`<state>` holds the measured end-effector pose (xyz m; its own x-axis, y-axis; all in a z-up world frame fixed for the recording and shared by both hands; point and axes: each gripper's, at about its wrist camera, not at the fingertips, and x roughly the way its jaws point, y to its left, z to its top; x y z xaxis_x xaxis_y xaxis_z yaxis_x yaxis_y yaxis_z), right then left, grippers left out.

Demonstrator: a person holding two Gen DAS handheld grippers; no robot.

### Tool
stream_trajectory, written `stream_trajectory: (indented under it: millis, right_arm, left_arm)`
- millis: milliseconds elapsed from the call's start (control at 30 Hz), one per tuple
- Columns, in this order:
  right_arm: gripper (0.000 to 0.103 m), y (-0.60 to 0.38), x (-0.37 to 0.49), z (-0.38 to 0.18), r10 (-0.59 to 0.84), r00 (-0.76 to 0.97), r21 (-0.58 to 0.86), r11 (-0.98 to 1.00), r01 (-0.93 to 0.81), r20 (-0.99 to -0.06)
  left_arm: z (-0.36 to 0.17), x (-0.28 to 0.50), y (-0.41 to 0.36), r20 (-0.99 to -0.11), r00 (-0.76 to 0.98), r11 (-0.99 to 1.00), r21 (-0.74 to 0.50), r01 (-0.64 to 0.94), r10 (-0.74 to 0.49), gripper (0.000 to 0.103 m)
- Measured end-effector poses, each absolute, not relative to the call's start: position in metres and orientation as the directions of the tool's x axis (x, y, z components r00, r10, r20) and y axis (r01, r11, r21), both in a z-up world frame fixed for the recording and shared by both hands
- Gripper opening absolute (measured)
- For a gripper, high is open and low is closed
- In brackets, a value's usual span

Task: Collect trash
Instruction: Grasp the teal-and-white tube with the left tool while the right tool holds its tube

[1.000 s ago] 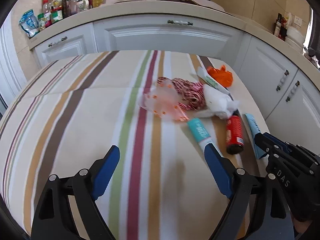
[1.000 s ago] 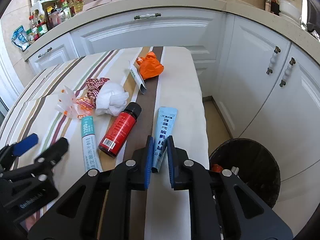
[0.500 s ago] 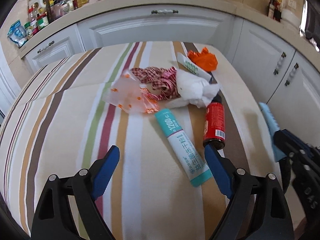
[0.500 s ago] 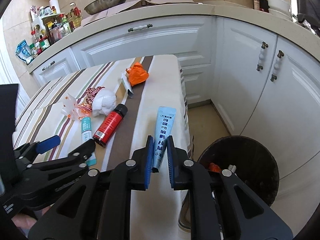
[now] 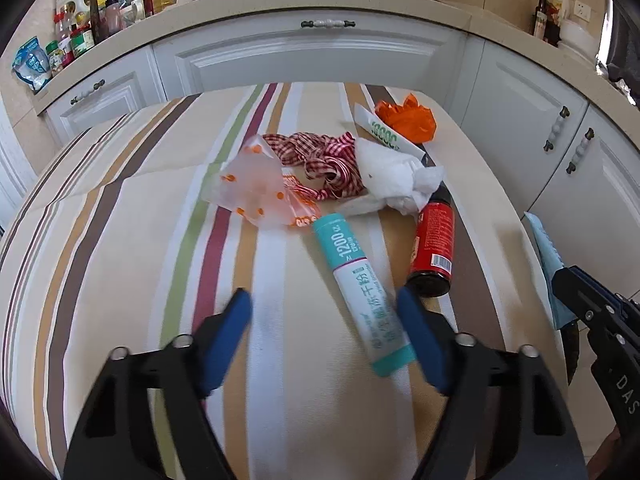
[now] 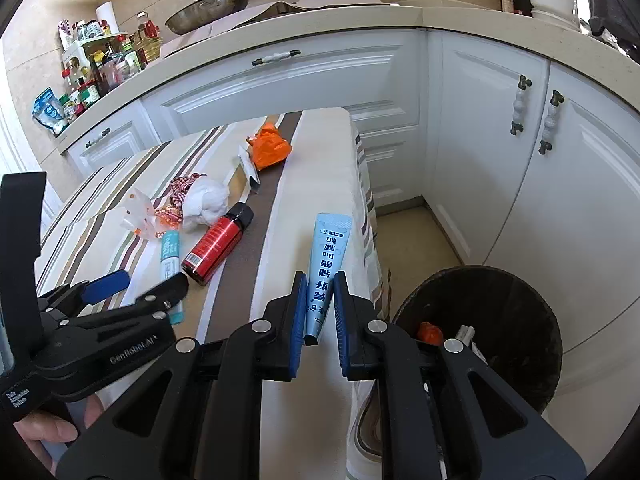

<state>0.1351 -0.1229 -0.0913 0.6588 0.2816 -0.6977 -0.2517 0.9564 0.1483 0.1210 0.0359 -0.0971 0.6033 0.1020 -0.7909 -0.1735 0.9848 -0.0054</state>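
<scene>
On a striped tablecloth, the left gripper now straddles a teal-and-white tube. A second ago the tube lay ahead of it. Its jaws have just been closing, though the blue pads do not press the tube yet, so the pickup looks under way, not finished. The right gripper stays clamped on a pale blue sachet, now beside the black bin off the table's edge. A red bottle, white tissue and orange wrapper remain.

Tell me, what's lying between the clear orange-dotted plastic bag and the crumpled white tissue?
A tangle of red-and-white checked ribbon lies between the bag and the tissue, clearest in the left wrist view.
</scene>
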Motion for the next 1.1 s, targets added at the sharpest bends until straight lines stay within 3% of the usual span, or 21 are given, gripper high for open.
stream_trajectory:
  millis: [133,200,267,300,600,1100]
  right_arm:
    - [0.014,-0.118,0.132,-0.090,0.282,0.661,0.144,0.956,-0.256,-0.696]
    - [0.014,-0.116,0.131,-0.090,0.283,0.662,0.141,0.955,-0.260,-0.694]
    - [0.014,-0.113,0.129,-0.089,0.286,0.663,0.141,0.954,-0.263,-0.692]
    - [0.014,-0.112,0.129,-0.089,0.287,0.663,0.141,0.954,-0.266,-0.691]
    - [0.014,-0.107,0.123,-0.086,0.286,0.671,0.134,0.953,-0.270,-0.684]
    - [0.014,-0.109,0.111,-0.072,0.299,0.718,0.136,0.951,-0.277,-0.629]
  left_arm:
    - [-0.095,0.118,0.041,-0.785,0.612,0.985,-0.008,-0.171,0.100,0.056]
    - [-0.095,0.116,0.044,-0.781,0.617,0.986,-0.011,-0.169,0.097,0.046]
    - [-0.094,0.116,0.046,-0.778,0.622,0.987,-0.012,-0.159,0.090,0.028]
    - [-0.094,0.116,0.046,-0.777,0.623,0.988,-0.012,-0.154,0.088,0.026]
    - [-0.094,0.111,0.056,-0.768,0.640,0.988,-0.082,-0.129,0.020,0.020]
    - [-0.061,0.087,0.056,-0.667,0.743,0.991,-0.051,-0.124,0.059,0.020]
